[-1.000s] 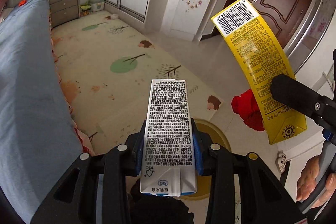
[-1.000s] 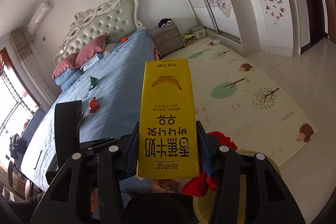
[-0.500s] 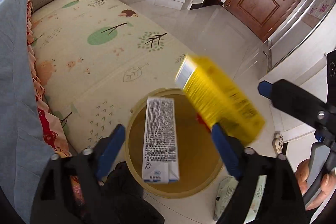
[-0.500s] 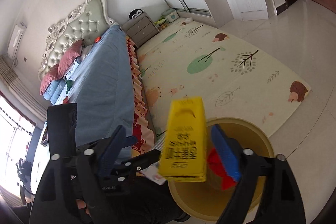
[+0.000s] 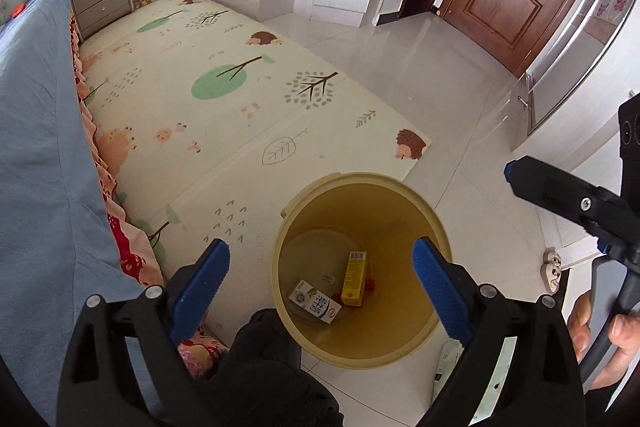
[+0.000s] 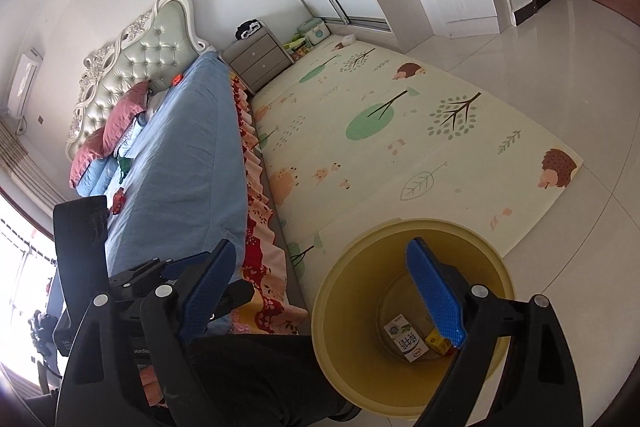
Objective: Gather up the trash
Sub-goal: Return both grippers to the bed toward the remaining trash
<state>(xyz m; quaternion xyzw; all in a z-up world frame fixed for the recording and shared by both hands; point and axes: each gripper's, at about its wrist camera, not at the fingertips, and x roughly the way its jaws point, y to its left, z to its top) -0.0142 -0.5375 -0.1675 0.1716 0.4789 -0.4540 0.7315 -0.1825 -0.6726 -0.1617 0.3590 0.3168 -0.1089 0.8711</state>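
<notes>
A yellow round bin [image 5: 360,179] stands on the floor at the foot of the bed. At its bottom lie a white milk carton [image 5: 316,303] and a yellow drink carton [image 5: 355,279], with a bit of red wrapper beside them. My left gripper [image 5: 320,251] hangs above the bin, its jaws opening and nothing between them. My right gripper [image 6: 322,247] is also open and empty over the bin [image 6: 332,291]; the white carton [image 6: 406,341] and yellow carton [image 6: 436,341] show beneath it. One right finger [image 5: 560,187] reaches in from the right in the left wrist view.
The bed [image 5: 36,147] with a blue sheet runs along the left, and small red [image 6: 118,201] and green [image 6: 124,165] wrappers lie on it. A patterned play mat [image 5: 240,99] covers the floor beyond the bin. A white packet [image 5: 448,363] lies beside the bin. A dark trouser leg [image 5: 272,367] is below.
Both grippers opened and let their cartons go. The white and the yellow carton fell into the bin and now rest at its bottom. Both grippers sank toward the bin.
</notes>
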